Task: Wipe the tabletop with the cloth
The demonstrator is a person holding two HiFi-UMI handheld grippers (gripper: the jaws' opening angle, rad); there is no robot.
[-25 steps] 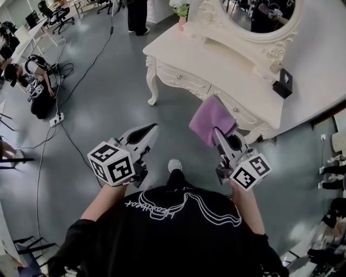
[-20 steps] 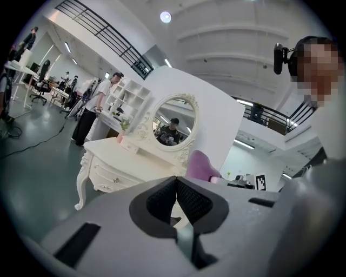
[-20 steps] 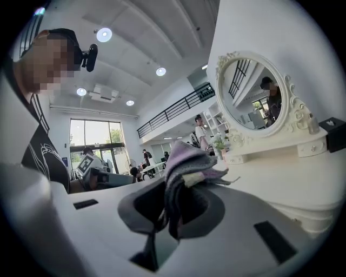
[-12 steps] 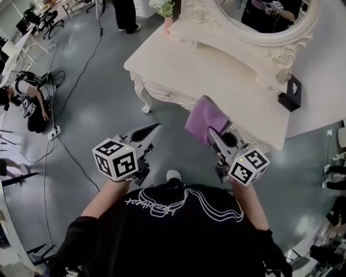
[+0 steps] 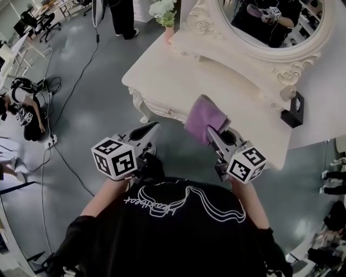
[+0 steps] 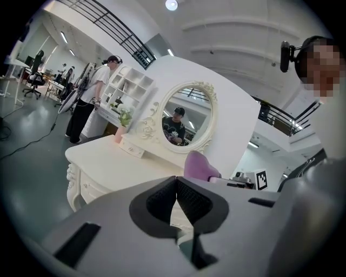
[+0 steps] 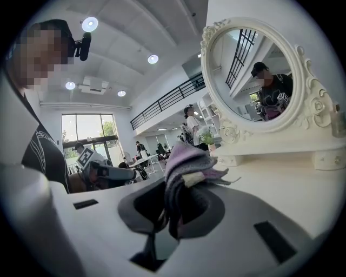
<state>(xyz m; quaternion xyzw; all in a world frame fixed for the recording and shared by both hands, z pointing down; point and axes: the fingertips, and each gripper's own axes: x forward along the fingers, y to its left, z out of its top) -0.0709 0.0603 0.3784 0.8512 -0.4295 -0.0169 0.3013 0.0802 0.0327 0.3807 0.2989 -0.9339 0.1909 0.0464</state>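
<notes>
A purple cloth (image 5: 204, 117) hangs bunched from my right gripper (image 5: 210, 131), whose jaws are shut on it, just over the front edge of the cream dressing table (image 5: 216, 81). In the right gripper view the cloth (image 7: 186, 162) sticks up between the dark pads, with the tabletop (image 7: 281, 184) stretching beyond. My left gripper (image 5: 154, 127) is held over the floor to the left of the table's front, jaws shut and empty. From the left gripper view the pads (image 6: 162, 200) meet, and the cloth (image 6: 199, 165) shows beyond them.
An oval mirror (image 5: 270, 21) in a carved frame stands at the table's back. A pink vase of white flowers (image 5: 165, 13) sits at the far left corner, a black box (image 5: 295, 110) at the right end. Cables (image 5: 70, 86) and seated people lie on the floor to the left.
The person has stepped closer to the table, so it now sits nearer in the head view. Both grippers kept their pose, the right one carrying the cloth up to the table's front edge.
</notes>
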